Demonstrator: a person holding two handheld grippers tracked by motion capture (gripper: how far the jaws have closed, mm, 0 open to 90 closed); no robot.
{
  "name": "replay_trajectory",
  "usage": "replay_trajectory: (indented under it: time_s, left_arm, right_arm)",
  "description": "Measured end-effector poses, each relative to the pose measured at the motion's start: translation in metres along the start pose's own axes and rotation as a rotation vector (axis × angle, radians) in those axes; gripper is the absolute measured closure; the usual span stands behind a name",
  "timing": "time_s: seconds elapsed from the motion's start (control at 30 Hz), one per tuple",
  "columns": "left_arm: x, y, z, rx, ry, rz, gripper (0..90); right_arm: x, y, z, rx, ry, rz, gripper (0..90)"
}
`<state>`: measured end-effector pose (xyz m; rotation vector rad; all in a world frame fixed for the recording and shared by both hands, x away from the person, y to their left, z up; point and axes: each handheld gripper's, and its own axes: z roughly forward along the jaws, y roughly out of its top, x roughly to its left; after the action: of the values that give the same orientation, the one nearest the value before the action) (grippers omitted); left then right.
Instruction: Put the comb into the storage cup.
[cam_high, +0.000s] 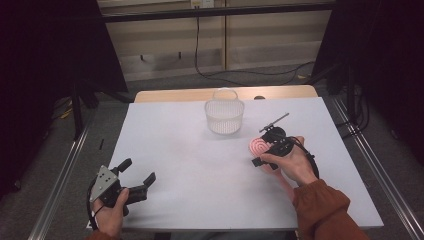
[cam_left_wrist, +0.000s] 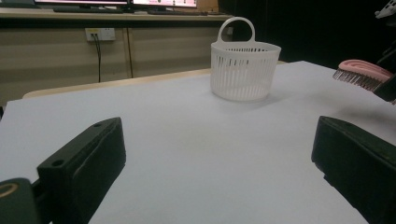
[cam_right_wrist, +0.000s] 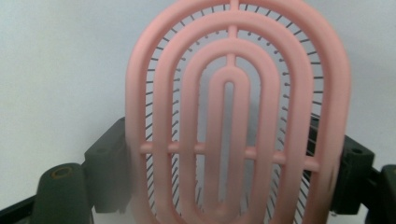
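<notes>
High view shows the right gripper (cam_high: 267, 145) with fingers clamped on the pink hairbrush (cam_high: 258, 145), lifted right of centre; the basket (cam_high: 224, 116) at upper centre is empty, so placing likely remains. Left gripper (cam_high: 137, 175) idles, fingers apart, lower left.

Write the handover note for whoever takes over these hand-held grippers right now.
Right hand-held gripper: shut on the pink hairbrush, which is off the table, bristles down, to the right of the basket.
Left hand-held gripper: open, holding nothing, low over the near left corner of the white table.
White slotted basket: upright at the far middle of the table, handle up; what it holds cannot be told.
Done: brush picked up.
Left, probably: carry the brush over the basket and let it go inside. The left gripper may need to steady the basket.
</notes>
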<state>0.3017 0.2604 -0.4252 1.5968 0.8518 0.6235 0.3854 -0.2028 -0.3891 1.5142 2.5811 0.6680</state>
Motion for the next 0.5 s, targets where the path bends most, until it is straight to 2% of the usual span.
replay_trajectory:
  time_s: [0.5]
  left_arm:
    - [0.0, 0.0, 0.0, 0.002, 0.003, 0.001, 3.0]
  right_arm:
    - [-0.001, -0.006, -0.014, -0.062, -0.014, 0.007, 19.9]
